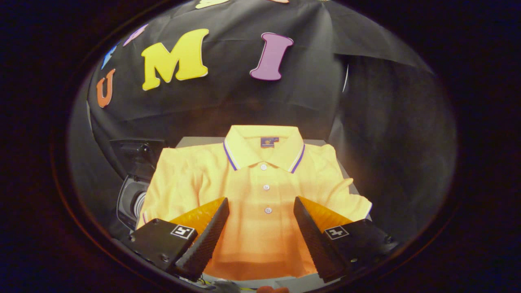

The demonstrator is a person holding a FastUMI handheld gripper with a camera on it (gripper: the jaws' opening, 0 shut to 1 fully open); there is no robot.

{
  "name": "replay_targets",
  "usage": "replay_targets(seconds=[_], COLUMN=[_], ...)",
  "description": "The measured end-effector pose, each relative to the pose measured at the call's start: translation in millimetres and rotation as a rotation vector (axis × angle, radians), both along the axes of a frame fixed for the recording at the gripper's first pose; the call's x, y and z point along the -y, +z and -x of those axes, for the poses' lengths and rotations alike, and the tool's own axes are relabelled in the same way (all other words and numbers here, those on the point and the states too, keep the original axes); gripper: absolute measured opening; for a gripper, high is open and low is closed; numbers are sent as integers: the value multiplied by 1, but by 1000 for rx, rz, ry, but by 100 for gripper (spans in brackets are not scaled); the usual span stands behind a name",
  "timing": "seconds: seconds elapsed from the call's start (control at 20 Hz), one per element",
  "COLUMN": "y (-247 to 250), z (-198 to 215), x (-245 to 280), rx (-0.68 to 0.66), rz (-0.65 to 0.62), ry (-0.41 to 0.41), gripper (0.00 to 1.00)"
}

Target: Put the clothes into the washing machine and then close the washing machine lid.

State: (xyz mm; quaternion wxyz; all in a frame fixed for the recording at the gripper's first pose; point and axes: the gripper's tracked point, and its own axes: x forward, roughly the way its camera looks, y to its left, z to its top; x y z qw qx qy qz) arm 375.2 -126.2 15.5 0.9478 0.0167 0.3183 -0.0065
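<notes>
Since the gripper (260, 219) hangs over the yellow polo shirt (252, 183) with its fingers (205, 236) spread wide and gripping nothing, I'd drop straight down and pinch a thick fold near the button placket so it lifts in one bundle. One shirt, three buttons, flat on the counter (195, 141); washing machine (132, 195) just left of the shirt.
</notes>
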Motion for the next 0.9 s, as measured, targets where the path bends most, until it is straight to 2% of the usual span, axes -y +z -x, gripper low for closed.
replay_targets(seconds=[0.15, 0.5, 0.6, 0.7, 0.75, 0.9], y=[-8, -13, -13, -9, -8, -8], z=[-4, -2, -6, -8, -8, -11], x=[-2, -4, -11, -11, -10, -12], rx=[-45, -162, -165, -155, -164, -187], rz=[-50, -36, -31, -25, -27, -52], ry=[18, 62, 113, 107, 90, 38], gripper=[100, 100, 96, 20, 10, 7])
